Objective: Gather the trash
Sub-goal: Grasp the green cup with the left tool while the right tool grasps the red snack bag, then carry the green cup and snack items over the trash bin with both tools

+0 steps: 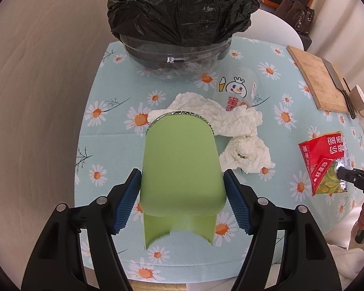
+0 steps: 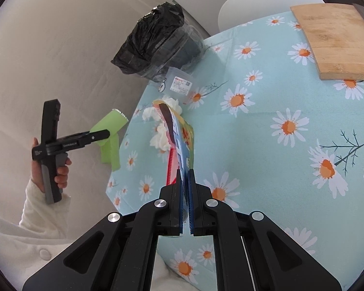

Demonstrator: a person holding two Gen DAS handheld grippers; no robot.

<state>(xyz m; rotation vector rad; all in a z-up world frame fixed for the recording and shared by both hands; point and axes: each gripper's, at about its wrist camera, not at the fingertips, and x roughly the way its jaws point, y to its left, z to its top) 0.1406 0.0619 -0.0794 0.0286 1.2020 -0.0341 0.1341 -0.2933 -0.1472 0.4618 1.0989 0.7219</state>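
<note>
A: Which step is this?

B: A carry, I judge. The left gripper (image 1: 182, 194) is clamped on a green carton (image 1: 179, 165), its blue pads pressing both flanks, the carton lifted clear of the daisy tablecloth (image 1: 104, 145). The right gripper (image 2: 185, 177) is closed tight on the edge of a red snack wrapper (image 2: 176, 140), which hangs off the cloth too.

A: Where does the trash go?

B: Into the bin with the black liner (image 1: 179, 12), at twelve o'clock in the left wrist view, mouth open, standing on the far side of the table. Still lying on the cloth between carton and bin: crumpled white tissues (image 1: 230, 118) and a tipped clear plastic cup (image 1: 237, 87) at about one o'clock.

A: So the next move?

B: Probably bringing each held piece over the liner's mouth before letting go. The carton is light and wide, so it needs to be well inside the rim; the wrapper is limp and could catch on the liner's folds.

A: What does each view add?

B: The left one looks into the bin's opening and shows the wrapper's printed face at three o'clock. The right one shows the wrapper only edge-on, but it gives the person's hand (image 2: 60, 169) on the left tool at nine o'clock, a white sleeve (image 2: 36, 208), and the wooden cutting board (image 2: 337, 38) at one o'clock.
</note>
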